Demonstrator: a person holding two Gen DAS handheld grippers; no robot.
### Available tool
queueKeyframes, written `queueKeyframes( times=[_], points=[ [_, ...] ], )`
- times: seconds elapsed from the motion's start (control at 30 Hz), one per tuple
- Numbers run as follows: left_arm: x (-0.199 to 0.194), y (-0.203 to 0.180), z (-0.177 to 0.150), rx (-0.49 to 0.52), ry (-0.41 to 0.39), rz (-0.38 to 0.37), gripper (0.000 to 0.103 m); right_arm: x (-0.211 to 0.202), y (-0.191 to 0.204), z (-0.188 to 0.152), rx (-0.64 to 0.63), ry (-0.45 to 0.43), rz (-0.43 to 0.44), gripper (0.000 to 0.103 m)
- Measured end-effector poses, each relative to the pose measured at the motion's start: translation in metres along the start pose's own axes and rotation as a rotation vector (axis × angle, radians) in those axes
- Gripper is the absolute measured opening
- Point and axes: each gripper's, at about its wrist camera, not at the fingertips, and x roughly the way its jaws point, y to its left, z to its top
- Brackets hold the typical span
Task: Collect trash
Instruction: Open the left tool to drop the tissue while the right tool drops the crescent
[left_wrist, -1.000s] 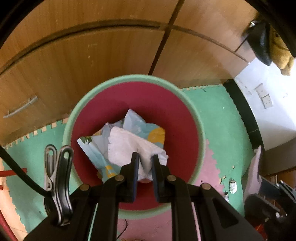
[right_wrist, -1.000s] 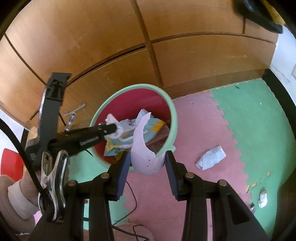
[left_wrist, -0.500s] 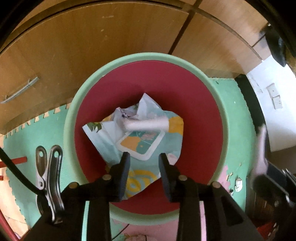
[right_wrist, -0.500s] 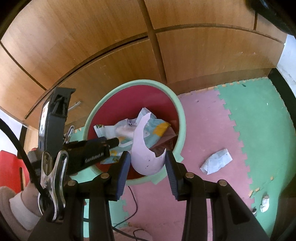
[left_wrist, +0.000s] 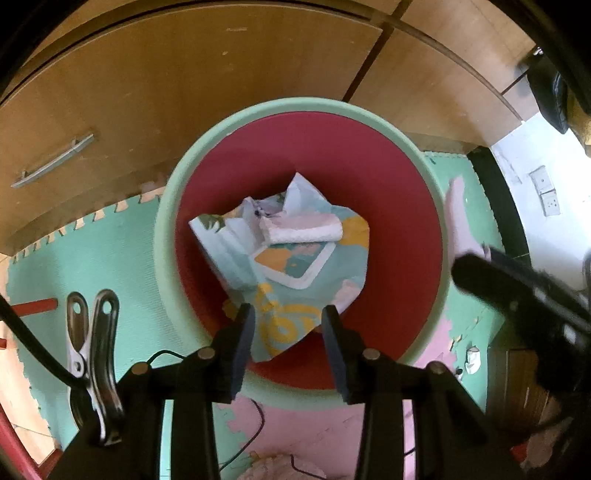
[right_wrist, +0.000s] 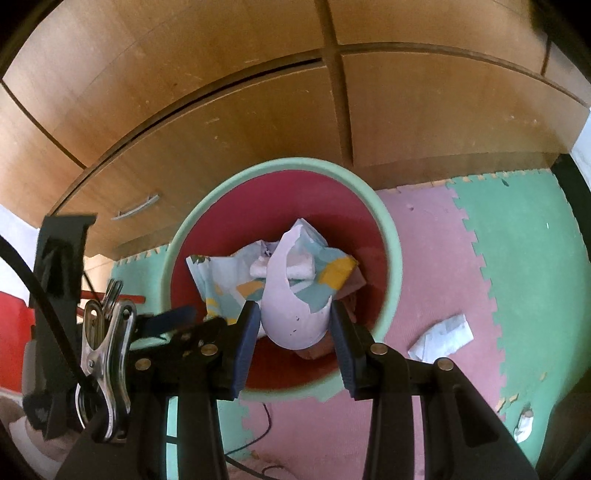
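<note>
A round bin (left_wrist: 166, 236) with a mint-green rim and dark red inside stands on the foam floor against the wooden cupboards. Inside lie a crumpled printed wrapper (left_wrist: 295, 273) and a white tissue wad (left_wrist: 303, 230) on top of it. My left gripper (left_wrist: 288, 325) hangs over the bin's near side, its jaws opening with nothing between them. My right gripper (right_wrist: 293, 325) is shut on a pale broken shell-shaped piece (right_wrist: 291, 302), held over the bin (right_wrist: 391, 236). The same shell piece (left_wrist: 458, 218) shows at the bin's right rim in the left wrist view.
Wooden cupboard doors (right_wrist: 258, 129) with a metal handle (left_wrist: 51, 162) stand behind the bin. A crumpled white paper (right_wrist: 443, 336) lies on the pink mat to the right, smaller scraps (right_wrist: 524, 424) further right. A thin black cable (right_wrist: 255, 439) runs across the floor in front.
My left gripper opened and let the white tissue wad drop onto the wrapper in the bin. The right gripper carried the shell piece from beside the bin to over it.
</note>
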Motion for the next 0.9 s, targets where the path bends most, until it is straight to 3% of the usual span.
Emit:
queueKeyframes(
  times=[0.27,0.4,0.9],
  points=[
    [-0.003,0.008,-0.001,-0.001,0.006,-0.002,0.039,0.004,0.004,0.009,0.001,-0.002,0.008,0.04],
    [-0.005,0.007,0.001,0.01,0.005,-0.004,0.039,0.008,0.005,0.009,0.013,0.002,0.0,0.052],
    [-0.019,-0.021,0.007,0.083,-0.01,-0.015,0.039,-0.014,0.0,-0.007,0.07,-0.041,0.085,0.053]
  ],
)
